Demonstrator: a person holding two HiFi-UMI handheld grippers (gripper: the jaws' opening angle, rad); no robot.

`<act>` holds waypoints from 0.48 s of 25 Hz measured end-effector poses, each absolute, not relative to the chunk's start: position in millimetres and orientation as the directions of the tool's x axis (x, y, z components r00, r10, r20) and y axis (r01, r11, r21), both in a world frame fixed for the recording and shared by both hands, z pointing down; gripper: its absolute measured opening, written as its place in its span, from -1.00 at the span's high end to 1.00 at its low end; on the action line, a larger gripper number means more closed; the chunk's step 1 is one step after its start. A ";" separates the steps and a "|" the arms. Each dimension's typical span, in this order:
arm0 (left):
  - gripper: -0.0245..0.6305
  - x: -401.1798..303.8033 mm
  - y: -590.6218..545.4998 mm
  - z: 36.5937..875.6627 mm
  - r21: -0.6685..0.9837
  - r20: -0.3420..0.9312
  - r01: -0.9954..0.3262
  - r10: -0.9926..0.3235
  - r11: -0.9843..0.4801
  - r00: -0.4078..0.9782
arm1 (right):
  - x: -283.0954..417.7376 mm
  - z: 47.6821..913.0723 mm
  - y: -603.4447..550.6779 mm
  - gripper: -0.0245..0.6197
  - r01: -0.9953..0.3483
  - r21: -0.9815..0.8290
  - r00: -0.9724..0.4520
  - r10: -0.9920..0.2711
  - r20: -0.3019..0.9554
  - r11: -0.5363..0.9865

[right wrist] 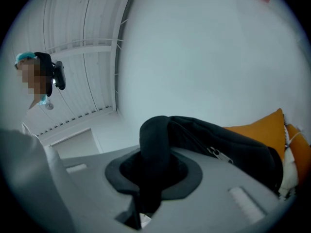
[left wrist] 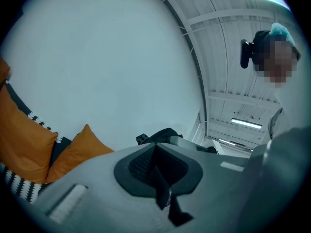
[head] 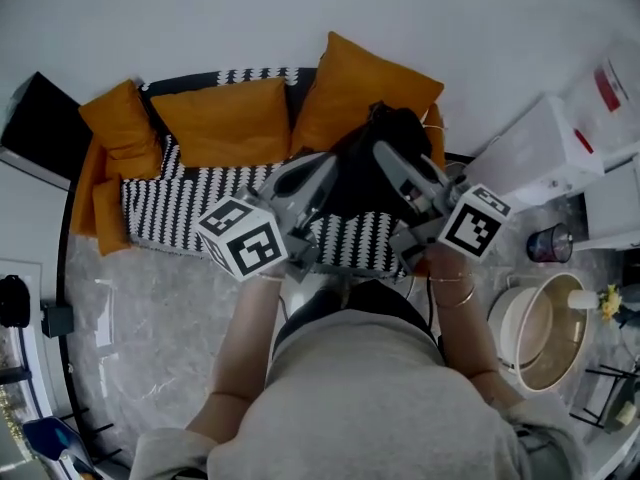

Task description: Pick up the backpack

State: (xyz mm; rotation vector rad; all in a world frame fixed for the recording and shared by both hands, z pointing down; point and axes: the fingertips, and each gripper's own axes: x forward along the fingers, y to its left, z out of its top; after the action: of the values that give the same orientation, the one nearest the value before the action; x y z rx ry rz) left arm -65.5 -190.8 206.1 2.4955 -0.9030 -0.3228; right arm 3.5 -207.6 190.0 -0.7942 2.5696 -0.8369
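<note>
Right hand-held gripper was seen clamped on a thick strap of the black backpack, with the padded loop squeezed between the pads and bulging out above them. Left hand-held gripper was pressed together too, with what looked like a thin strap pinched in the seam. Between the two, the backpack was carried in front of the person, over the striped sofa and its orange cushions. Whether it was fully clear of the seat could not be told from above.

Now the risks. The left pinch was judged the weaker one, since so little webbing was caught, and a slip could be expected there if the load were swung or jerked. Were that grip lost, the whole weight would be thrown onto the thick strap, and the bag could be twisted loose and dropped onto the cushions. An uneven lift was also to be feared, with the bag tipped to one side. White boxes at the person's right could be clipped by a wide swing.
</note>
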 end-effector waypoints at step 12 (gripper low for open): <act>0.90 -63.5 -193.0 198.3 0.488 -0.065 -0.557 -0.665 -0.671 0.744 | -3.4 185.1 -205.8 0.73 -0.389 -0.596 -0.817 -0.562 -0.130 0.702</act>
State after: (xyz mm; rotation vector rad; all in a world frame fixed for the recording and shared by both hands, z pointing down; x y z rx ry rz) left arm -63.5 -193.0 198.3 2.5001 -0.9300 -0.3299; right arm -3.4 -205.8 185.1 -0.7499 2.6100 -0.8138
